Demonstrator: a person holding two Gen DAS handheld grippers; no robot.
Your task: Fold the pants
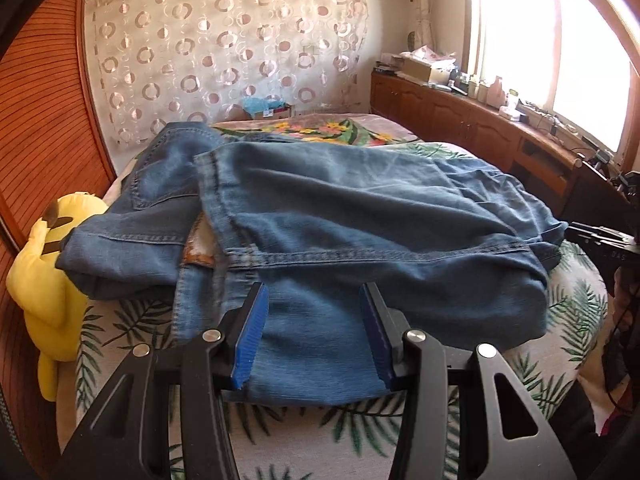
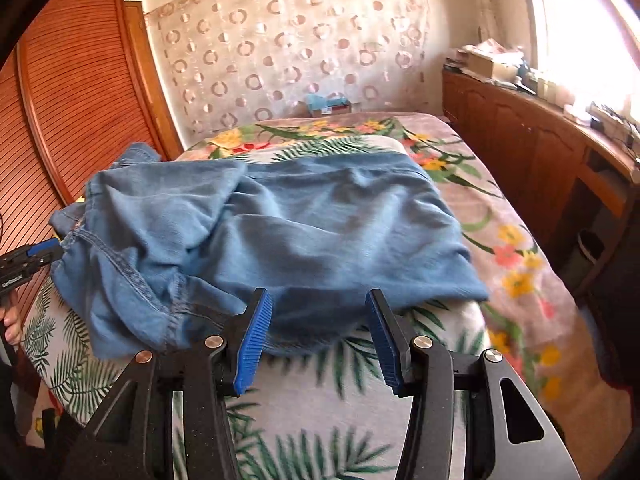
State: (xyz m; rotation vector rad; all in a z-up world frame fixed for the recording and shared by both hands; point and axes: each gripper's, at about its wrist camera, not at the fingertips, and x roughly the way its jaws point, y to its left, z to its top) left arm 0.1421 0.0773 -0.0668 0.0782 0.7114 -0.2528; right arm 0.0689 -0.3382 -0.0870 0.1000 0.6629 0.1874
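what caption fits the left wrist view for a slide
Open blue-padded tongs over faded blue denim jeans on a leaf-print bed cover

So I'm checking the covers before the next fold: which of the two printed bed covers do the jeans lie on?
The jeans lie on the white cover with green palm leaves, not the pinkish flowered blanket beyond it.

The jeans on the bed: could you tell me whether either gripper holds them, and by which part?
Neither seems to hold them. The left gripper and right gripper stand open over the near edge of the jeans, pads not pinching.
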